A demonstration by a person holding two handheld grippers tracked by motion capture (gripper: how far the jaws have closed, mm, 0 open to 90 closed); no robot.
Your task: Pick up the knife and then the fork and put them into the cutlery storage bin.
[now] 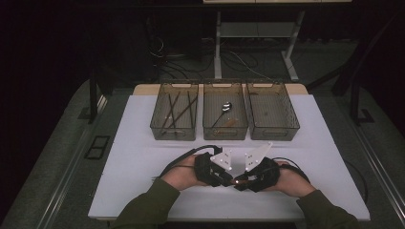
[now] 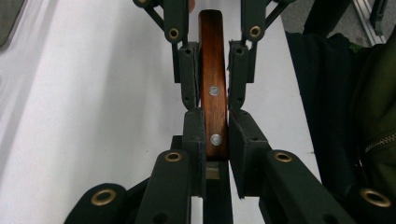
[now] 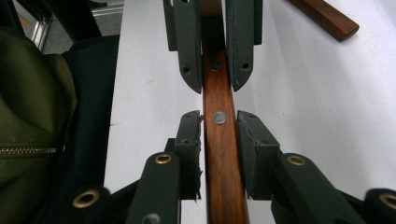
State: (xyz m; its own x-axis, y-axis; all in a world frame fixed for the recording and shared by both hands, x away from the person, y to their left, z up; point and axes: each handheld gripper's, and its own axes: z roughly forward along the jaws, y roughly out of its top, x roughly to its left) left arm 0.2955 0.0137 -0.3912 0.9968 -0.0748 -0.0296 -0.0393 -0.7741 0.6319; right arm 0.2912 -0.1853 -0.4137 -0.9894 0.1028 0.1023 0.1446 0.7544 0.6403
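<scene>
A brown wooden handle (image 2: 212,70) with two metal rivets is held level between my two grippers, just above the white table (image 1: 143,157) near its front edge. My left gripper (image 2: 215,119) is shut on one stretch of the handle, both pads pressed to its sides. My right gripper (image 3: 219,116) faces it from the other end, and its pads also rest against the handle's sides. In the high view the left gripper (image 1: 228,181) and right gripper (image 1: 240,183) meet tip to tip. What lies at the handle's ends is hidden by the jaws.
Three clear bins stand in a row at the back: the left bin (image 1: 155,125) holds dark sticks, the middle bin (image 1: 206,123) a spoon, and the right bin (image 1: 292,121) looks bare. A second wooden piece (image 3: 327,16) lies on the table. Green sleeves (image 1: 143,207) come in from the bottom.
</scene>
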